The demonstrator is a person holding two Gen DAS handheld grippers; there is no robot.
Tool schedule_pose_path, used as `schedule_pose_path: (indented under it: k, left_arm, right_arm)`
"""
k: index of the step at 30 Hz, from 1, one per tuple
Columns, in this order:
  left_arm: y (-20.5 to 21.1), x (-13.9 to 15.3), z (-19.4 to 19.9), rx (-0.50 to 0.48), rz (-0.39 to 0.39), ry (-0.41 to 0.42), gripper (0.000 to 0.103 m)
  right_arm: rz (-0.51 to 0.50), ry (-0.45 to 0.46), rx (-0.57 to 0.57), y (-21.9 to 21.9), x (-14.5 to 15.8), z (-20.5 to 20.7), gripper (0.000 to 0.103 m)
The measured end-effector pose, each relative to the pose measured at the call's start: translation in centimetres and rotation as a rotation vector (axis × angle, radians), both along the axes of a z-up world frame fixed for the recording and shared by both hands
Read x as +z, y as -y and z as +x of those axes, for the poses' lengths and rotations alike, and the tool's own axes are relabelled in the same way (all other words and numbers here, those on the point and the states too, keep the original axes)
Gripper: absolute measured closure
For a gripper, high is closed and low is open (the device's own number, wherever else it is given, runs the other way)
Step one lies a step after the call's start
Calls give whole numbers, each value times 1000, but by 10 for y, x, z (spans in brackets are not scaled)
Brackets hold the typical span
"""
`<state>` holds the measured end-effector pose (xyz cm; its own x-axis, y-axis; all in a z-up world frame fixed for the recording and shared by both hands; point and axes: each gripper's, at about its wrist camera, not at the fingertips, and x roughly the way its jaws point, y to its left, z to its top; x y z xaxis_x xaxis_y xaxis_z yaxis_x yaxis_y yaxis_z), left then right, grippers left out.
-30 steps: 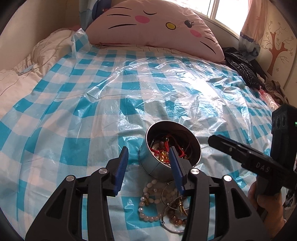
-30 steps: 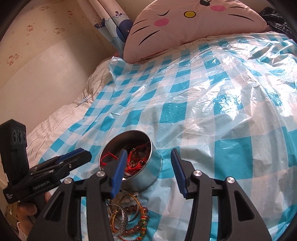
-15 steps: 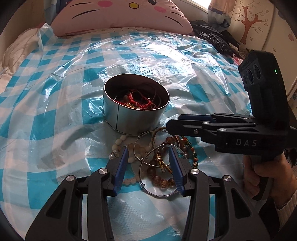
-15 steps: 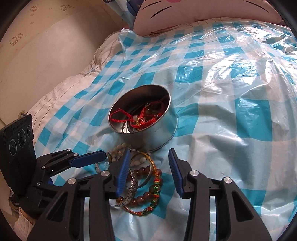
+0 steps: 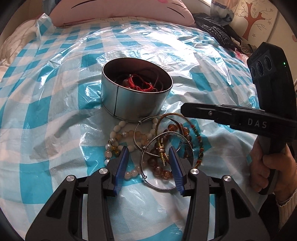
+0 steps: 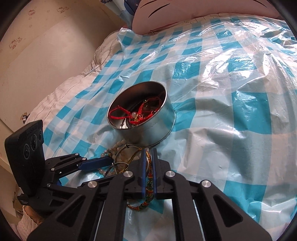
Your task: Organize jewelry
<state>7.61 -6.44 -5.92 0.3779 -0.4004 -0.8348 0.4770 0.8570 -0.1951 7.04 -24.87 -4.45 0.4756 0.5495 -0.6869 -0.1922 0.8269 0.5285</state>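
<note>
Pinching now: right gripper has just closed its jaws on the multicolour beaded bracelet | left gripper spread apart over the bracelet pile | pile lies just near of the round tin on the checked sheet.

Bed cover: turquoise and white check under a clear glossy film. Round tin: plain silver wall, dark inside, holding bright red cords. Beaded strand beside it: cream and pale peach. Bead bracelet: translucent amber-brown. Wire bangles: silver. Woven cord bracelet: gold with green and red accents. Left claw and right claw: black frames, blue pads. Pillow: pink with black whisker lines. Wall panel: cream with a brown-red tree motif.
</note>
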Motion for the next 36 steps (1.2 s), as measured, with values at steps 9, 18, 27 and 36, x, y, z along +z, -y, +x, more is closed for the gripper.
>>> schedule_pose_path:
  k: [9, 18, 27, 36]
  left_arm:
    - [-4, -1, 1, -2, -54, -42, 70]
    - [-7, 2, 2, 14, -65, -72, 98]
    - [-38, 5, -3, 55, -84, -107, 98]
    - [-52, 14, -7, 85, -89, -58, 98]
  right_arm:
    - [62, 0, -76, 24, 0, -7, 96]
    - [49, -2, -24, 9, -2, -5, 61]
    - [38, -3, 11, 0, -4, -4, 61]
    - [-136, -21, 103, -30, -10, -9, 80]
